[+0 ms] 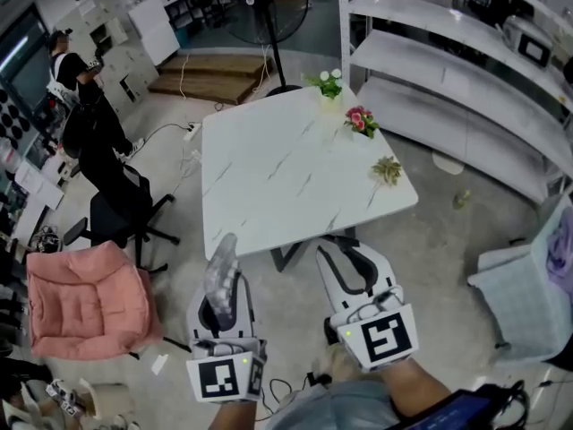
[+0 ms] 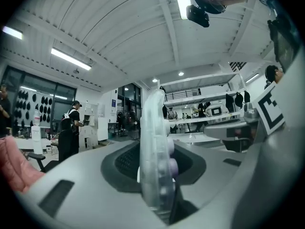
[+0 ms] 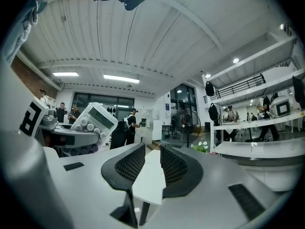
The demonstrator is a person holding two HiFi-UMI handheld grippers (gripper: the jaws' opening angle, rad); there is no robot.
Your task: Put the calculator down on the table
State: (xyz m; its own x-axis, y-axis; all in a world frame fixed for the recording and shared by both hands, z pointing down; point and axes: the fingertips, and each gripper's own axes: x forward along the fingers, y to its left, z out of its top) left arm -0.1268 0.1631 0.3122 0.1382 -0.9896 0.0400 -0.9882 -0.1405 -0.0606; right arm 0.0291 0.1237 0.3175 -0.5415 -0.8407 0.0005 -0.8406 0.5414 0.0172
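A pale translucent calculator with round keys stands on edge between the jaws of my left gripper, which is shut on it. In the left gripper view the calculator fills the gap of that gripper. The right gripper view shows its display and keys off to the left. My right gripper is open and holds nothing; the white marble-look table shows through its gap. Both grippers hover at the near edge of the table, pointing level.
Three small flower pots stand on the table's far and right side. A pink cushioned seat and a black office chair are at the left. White shelves run along the right. A person stands far left.
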